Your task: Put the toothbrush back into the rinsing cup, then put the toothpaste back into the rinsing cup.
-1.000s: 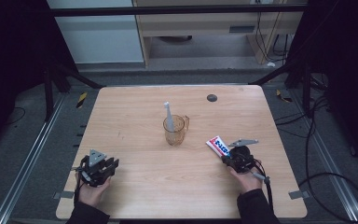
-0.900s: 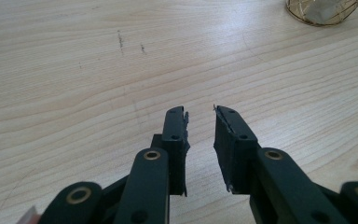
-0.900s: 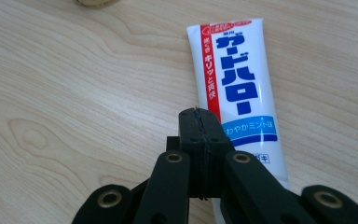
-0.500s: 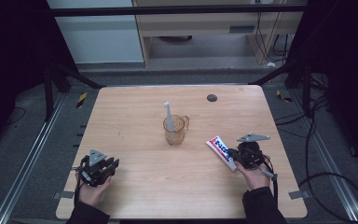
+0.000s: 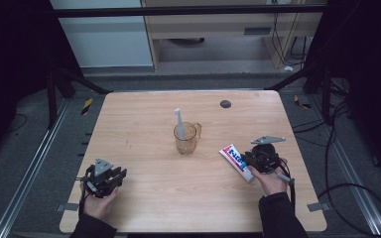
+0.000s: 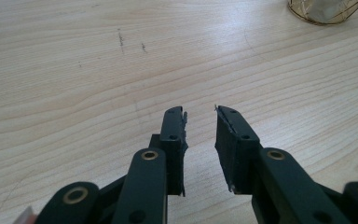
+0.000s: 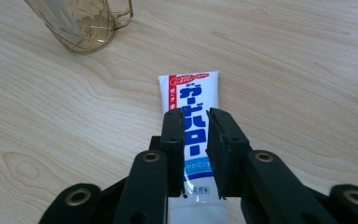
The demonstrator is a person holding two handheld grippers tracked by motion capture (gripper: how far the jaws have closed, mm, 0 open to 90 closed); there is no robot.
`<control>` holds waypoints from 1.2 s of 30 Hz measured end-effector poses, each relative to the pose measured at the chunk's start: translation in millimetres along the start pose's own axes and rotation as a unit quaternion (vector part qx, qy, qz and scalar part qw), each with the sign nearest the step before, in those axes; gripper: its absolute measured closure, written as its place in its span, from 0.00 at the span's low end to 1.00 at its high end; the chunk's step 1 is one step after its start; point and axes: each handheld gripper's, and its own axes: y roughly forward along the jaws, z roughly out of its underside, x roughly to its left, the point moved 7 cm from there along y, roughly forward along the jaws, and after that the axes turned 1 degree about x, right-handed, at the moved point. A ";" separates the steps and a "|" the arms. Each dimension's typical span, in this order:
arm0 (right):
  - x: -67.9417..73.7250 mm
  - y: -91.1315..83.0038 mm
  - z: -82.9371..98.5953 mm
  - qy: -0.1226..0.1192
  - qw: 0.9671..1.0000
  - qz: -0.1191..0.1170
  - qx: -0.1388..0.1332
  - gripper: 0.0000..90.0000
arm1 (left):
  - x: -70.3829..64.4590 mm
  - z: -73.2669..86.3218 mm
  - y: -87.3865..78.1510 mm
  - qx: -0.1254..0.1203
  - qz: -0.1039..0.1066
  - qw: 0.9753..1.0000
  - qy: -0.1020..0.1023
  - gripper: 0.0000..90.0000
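My right gripper sits low over the toothpaste tube, its jaws narrowed to a slim gap along the tube's middle, astride it but, as far as I can tell, not yet pinching it. The tube lies flat on the table at my right, crimped end pointing toward the amber cup. To grip well, I'd settle the pads down either side of the tube's body, keep them square to its length and squeeze gently, since a soft tube will buckle or ooze under a hard pinch. My left gripper rests at the near left edge, jaws parted a little, holding nothing. Farther off, a toothbrush stands in the cup at mid-table
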 end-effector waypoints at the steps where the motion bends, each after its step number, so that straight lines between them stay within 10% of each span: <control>1: 0.0 0.0 0.0 0.000 1.000 0.000 0.000 0.82 | 0.0 0.0 0.1 0.000 0.000 1.000 0.000 0.79; 23: -0.6 29.1 -3.7 -0.026 0.999 0.003 0.038 0.37 | 0.0 1.2 2.3 0.008 0.003 1.000 0.004 0.79; 36: 2.6 43.1 -7.6 -0.032 0.998 0.000 0.053 0.32 | -0.4 1.0 2.1 0.008 0.004 1.000 0.005 0.78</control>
